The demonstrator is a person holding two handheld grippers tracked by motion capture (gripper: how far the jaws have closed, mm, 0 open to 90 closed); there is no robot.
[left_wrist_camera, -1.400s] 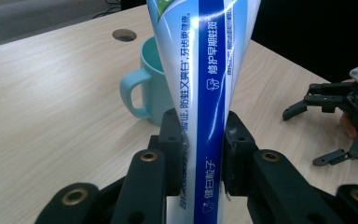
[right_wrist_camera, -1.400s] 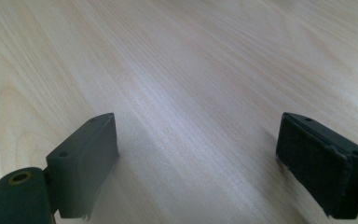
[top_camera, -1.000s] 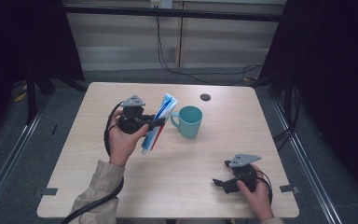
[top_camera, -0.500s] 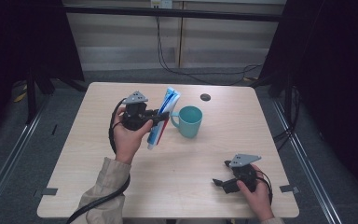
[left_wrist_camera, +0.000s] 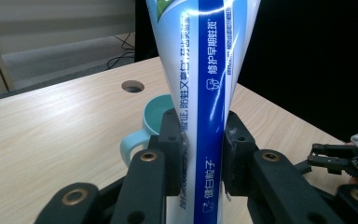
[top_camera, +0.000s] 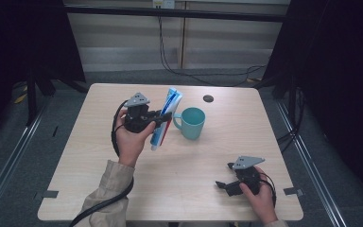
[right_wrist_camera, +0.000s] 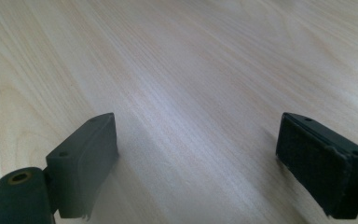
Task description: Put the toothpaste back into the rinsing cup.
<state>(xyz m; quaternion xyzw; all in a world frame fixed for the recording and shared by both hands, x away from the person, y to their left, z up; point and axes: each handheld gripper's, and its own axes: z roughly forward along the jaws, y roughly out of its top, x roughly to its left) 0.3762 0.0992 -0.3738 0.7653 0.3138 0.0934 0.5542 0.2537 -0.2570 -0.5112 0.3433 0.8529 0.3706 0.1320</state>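
Currently the left gripper (top_camera: 163, 117) is clamped on a blue-and-white plastic toothpaste tube (top_camera: 166, 118), held off the light wooden desk (top_camera: 99, 179) by the person's left hand (top_camera: 131, 139). From the high view the tube stands nearly upright, leaning a little, with its flat crimped end up and its narrower end down, just beside the teal ceramic mug (top_camera: 192, 123) and on that mug's handle side. In the left gripper view the 2 black jaws press the tube (left_wrist_camera: 205, 93) from either side around its lower part, and the mug (left_wrist_camera: 151, 126) sits on the desk just behind them, with a round cable hole (left_wrist_camera: 133, 86) in the desk farther back.

The right gripper (top_camera: 227, 185) rests low at the near right part of the desk, well apart from the tube and mug, in the person's right hand (top_camera: 260, 198). In the right gripper view its jaws stand wide apart over bare wood (right_wrist_camera: 191, 70) with nothing between them.
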